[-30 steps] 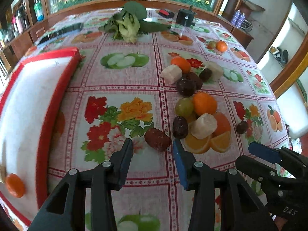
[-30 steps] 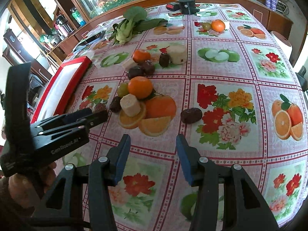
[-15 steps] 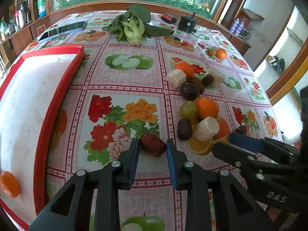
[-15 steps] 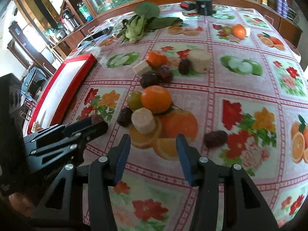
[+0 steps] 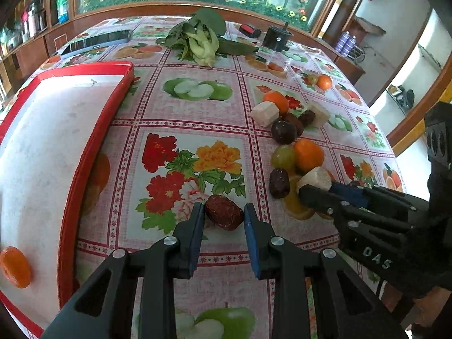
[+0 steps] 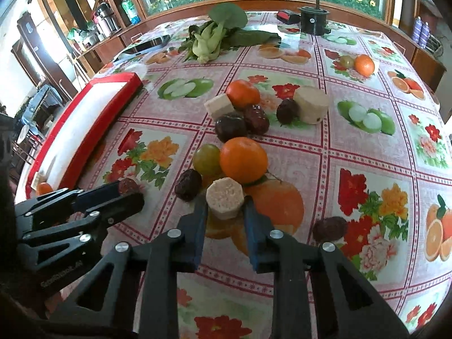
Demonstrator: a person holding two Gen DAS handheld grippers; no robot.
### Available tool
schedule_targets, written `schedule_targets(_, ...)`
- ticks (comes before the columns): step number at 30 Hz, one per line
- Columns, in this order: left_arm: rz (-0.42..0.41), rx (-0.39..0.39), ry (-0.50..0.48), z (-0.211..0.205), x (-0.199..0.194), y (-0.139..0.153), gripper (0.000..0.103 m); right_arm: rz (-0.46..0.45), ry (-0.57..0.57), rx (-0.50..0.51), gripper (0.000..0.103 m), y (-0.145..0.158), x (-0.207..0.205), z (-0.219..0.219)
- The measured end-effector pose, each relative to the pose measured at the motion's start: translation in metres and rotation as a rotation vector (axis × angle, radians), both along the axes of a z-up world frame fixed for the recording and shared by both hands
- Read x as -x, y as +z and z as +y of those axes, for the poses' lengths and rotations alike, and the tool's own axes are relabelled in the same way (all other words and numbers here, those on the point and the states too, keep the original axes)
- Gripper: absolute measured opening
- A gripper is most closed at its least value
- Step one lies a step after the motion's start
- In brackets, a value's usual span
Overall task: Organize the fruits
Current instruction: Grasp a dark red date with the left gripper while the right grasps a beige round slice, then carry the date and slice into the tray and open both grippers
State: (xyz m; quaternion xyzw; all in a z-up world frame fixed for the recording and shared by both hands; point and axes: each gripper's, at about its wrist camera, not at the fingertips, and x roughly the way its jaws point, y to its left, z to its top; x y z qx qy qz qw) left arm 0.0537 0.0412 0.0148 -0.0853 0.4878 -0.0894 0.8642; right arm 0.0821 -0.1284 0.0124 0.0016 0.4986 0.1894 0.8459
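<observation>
We read "DAS" in pale raised letters on the black body of the right gripper (image 5: 319,197); the embossed line on the left gripper (image 6: 124,195) stays illegible to us.

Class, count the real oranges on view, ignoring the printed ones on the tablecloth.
4 oranges: one on the red tray, one beside the green grape, one behind the pale cube, one at the far right. Others could be hidden.
</observation>
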Motion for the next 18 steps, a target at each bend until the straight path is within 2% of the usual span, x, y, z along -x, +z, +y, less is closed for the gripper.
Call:
schedule_targets(9, 0.008, 0.026, -0.03, 0.001, 0.012, 0.001, 0.028, -0.024, -0.047, -0.021, 0.027, 0.019, 0.023, -0.018)
schedule_targets(18, -0.014, 0.036, -0.059, 0.004, 0.022, 0.012, 0.028, -0.018, -0.077, 0.003, 0.027, 0.022, 0.036, -0.015)
